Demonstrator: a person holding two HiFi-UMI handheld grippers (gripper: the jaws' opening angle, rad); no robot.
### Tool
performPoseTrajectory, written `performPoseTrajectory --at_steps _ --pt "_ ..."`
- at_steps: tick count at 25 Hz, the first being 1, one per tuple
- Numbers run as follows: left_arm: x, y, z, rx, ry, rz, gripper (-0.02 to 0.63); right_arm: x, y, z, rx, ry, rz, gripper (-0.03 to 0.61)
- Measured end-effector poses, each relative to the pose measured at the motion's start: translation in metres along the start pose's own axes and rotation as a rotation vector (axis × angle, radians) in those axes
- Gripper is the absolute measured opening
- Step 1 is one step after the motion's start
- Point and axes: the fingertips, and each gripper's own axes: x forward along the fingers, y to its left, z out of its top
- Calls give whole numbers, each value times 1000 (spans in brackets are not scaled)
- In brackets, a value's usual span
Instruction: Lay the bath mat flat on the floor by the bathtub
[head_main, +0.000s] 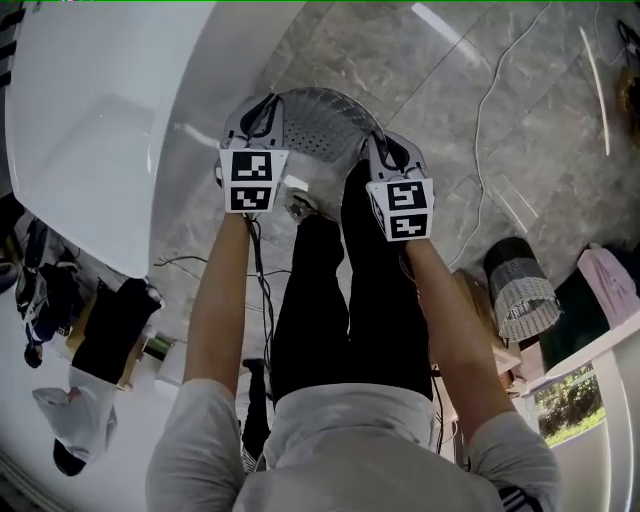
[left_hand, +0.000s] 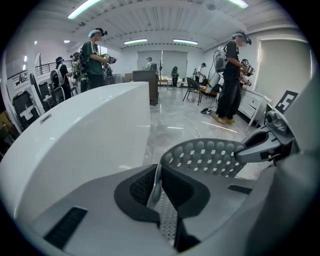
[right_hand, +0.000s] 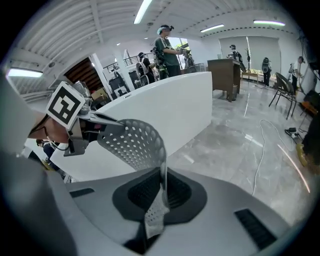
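Grey perforated rubber, the mat (head_main: 318, 120) hung in an arch between the two grippers, clear of the floor (head_main: 480, 90) and just beside the tub's (head_main: 90, 120) curved outer wall. The left gripper (left_hand: 159, 192) was clamped narrow on one edge of the mat, and the right gripper (right_hand: 162, 195) likewise on the opposite edge (each gripper view showed the sheet pinched between the pads). The carrying looked about done, since the mat was at the right spot by the tub. What was left, by my reading, was lowering it, spreading it flat on the floor and letting go with both.
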Motion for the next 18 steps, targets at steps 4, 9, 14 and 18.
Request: performPoseTrajectory --at_steps 4,9,14,18 --pt "17 -4 12 23 12 -5 29 5 -18 8 -24 -10 3 20" --pt "23 -17 22 29 -10 -30 29 4 -42 11 -11 -35 -41 20" --pt "25 -10 23 63 -22 -57 30 8 -43 24 -42 -53 -72 20" --pt "19 -2 10 90 -15 -91 29 10 -34 22 -101 -31 -73 20"
